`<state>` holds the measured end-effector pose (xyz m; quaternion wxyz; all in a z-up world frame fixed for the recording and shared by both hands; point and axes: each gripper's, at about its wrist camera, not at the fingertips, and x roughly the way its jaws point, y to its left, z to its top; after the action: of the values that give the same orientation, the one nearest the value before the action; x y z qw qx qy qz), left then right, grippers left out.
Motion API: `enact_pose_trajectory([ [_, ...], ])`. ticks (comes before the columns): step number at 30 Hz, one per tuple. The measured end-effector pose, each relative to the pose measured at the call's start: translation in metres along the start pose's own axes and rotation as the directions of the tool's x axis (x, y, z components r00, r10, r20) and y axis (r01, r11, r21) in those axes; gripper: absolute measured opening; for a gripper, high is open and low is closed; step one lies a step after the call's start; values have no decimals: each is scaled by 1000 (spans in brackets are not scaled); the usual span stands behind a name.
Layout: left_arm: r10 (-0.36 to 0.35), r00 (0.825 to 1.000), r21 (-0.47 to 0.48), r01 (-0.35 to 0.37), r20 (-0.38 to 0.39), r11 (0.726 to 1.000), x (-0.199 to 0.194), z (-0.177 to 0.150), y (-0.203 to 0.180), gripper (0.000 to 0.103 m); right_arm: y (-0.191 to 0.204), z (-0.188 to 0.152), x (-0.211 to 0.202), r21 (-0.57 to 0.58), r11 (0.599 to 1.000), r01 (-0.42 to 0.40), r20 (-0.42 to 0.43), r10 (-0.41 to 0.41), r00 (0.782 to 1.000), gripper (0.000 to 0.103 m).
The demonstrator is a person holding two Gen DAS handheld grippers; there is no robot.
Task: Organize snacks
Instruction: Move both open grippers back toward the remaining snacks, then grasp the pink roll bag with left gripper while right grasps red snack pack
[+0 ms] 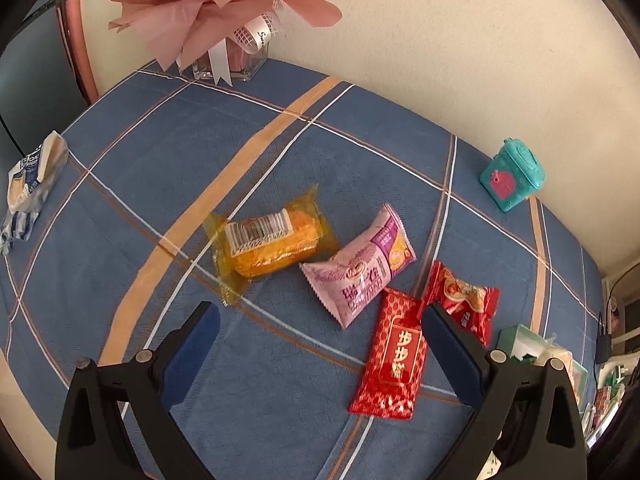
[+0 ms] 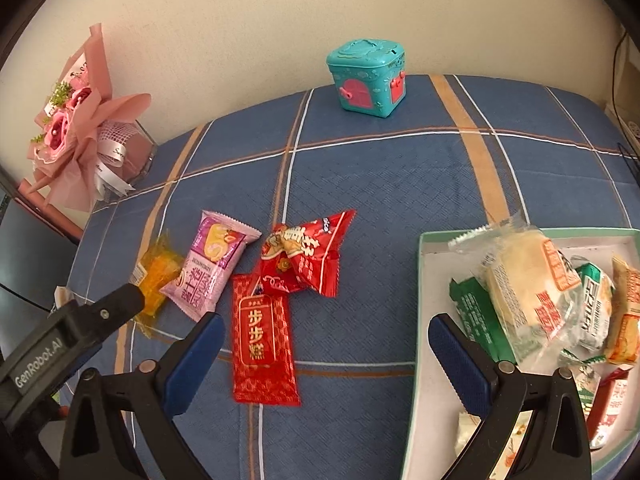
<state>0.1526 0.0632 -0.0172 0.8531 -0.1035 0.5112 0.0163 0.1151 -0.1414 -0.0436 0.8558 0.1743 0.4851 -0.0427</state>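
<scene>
Blue-padded left gripper and right gripper both gape wide, empty, angled down above the red packet.

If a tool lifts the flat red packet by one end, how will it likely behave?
The red packet looks thin and flat, so it would probably droop rather than stay stiff. Its glossy foil wrapper may slip between the pads. It seems light; a push would likely slide it across the tablecloth, not roll it.

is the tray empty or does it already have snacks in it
Not empty. The tray already holds several wrapped snacks, including a pale cake and a green packet, piled loosely. Four more snacks lie outside on the tablecloth.
</scene>
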Motion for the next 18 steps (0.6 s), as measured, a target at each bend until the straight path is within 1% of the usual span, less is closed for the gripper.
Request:
enact_pose_trajectory([
  [5, -10, 1000, 6, 10, 16, 1000, 7, 13, -2, 101, 2, 10, 9, -3, 1000, 14, -1, -14, 1000, 103],
  [7, -11, 1000, 25, 10, 21, 1000, 11, 18, -5, 100, 2, 14, 14, 0, 1000, 18, -2, -18, 1000, 103],
  [9, -18, 1000, 38, 17, 18, 999, 17, 22, -8, 98, 3, 17, 20, -3, 1000, 17, -3, -17, 1000, 103],
  [11, -27, 1000, 38, 26, 10, 999, 22, 25, -11, 93, 5, 20, 26, -12, 1000, 20, -7, -20, 1000, 103],
  [15, -48, 999, 56, 48, -3, 997, 35, 31, -19, 91, 8, 23, 39, -13, 1000, 17, -19, -17, 1000, 103],
  [17, -56, 998, 72, 56, -7, 996, 40, 33, -25, 86, 9, 23, 45, -17, 1000, 19, -23, -19, 1000, 103],
  [18, -58, 998, 79, 59, -6, 995, 41, 33, -27, 85, 10, 24, 48, -18, 1000, 18, -23, -18, 1000, 103],
])
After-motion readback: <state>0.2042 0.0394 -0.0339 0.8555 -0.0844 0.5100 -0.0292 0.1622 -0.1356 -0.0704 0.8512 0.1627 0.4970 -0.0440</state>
